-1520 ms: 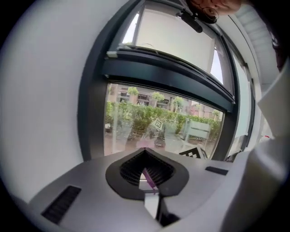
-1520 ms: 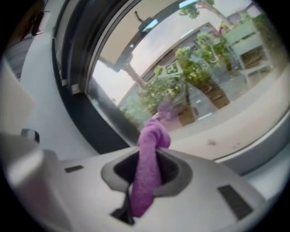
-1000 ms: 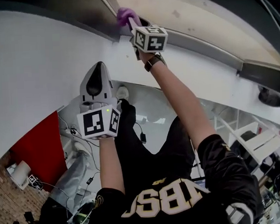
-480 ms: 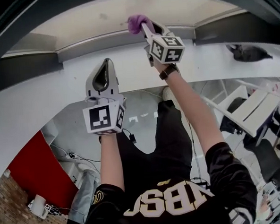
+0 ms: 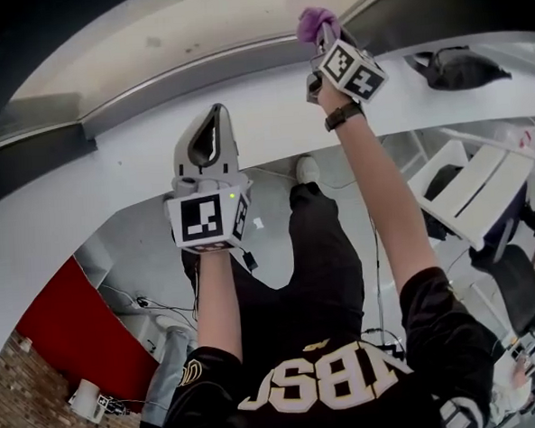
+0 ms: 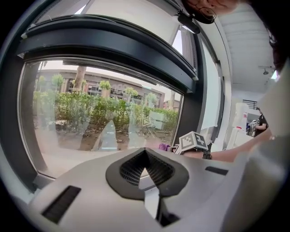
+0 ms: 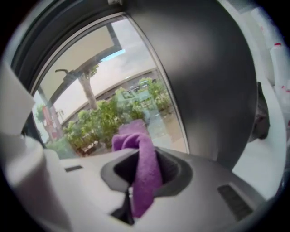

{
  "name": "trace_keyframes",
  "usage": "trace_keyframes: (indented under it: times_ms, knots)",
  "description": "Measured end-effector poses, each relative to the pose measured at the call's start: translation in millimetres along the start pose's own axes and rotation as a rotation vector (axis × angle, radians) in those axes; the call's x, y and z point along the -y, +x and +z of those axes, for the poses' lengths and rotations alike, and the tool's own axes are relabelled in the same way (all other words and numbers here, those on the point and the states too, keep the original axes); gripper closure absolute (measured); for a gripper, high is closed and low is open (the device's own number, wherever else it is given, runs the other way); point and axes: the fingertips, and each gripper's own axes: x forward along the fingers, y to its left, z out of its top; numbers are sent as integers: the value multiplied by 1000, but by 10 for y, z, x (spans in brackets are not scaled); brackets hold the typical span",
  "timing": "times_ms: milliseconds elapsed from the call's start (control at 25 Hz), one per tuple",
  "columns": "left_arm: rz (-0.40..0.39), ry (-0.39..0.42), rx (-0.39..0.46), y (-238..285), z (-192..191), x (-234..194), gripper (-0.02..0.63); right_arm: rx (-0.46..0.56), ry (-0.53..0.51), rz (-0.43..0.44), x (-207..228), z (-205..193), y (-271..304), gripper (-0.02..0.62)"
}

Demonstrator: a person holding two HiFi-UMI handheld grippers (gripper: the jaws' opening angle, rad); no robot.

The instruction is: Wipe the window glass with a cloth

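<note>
The window glass (image 5: 193, 23) runs across the top of the head view, over a grey sill (image 5: 187, 73). My right gripper (image 5: 321, 32) is raised to the pane's right end, shut on a purple cloth (image 5: 313, 20). The cloth's bunched top (image 7: 131, 136) touches the glass (image 7: 104, 99) just beside the dark window frame (image 7: 208, 90); its tail hangs down through the right gripper (image 7: 145, 155). My left gripper (image 5: 217, 114) points at the white wall below the sill, shut and holding nothing. From the left gripper (image 6: 146, 152) the cloth (image 6: 164, 147) shows small and far off.
A dark horizontal frame bar (image 6: 113, 45) crosses above the pane. White wall (image 5: 86, 202) lies under the sill. Below me are a red panel (image 5: 67, 329), cables on the floor and a white rack (image 5: 474, 187). A dark object (image 5: 453, 66) rests on the ledge at right.
My right gripper has slid the cloth to the right along the glass, up to the dark frame. The left gripper has swung so that it faces more of the pane.
</note>
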Motion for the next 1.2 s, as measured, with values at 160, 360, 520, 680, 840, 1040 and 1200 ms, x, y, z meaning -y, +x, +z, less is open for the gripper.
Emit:
trace_keyframes:
  times_ms: [160, 360, 520, 680, 840, 1040, 1200]
  knots:
    - [49, 2, 6, -245, 31, -422, 594, 41, 89, -47, -50, -148, -133, 512]
    - [197, -36, 28, -767, 123, -1369, 595, -108, -223, 161, -1317, -1045, -92, 512]
    - [309, -37, 27, -1321, 97, -2250, 594, -203, -352, 381, -2825, -2008, -18, 512]
    - [422, -55, 54, -1829, 141, -3004, 594, -285, -466, 660, -4602, -2932, -59, 512]
    - [478, -8, 68, -2201, 90, -3489, 594, -354, -523, 842, -5830, -3696, -24, 512]
    - [483, 31, 35, -2393, -77, -3664, 595, -358, -600, 784, -6032, -3882, 318, 512]
    - [500, 21, 52, -2319, -143, -3617, 594, -362, -595, 670, -5354, -3580, 504, 512]
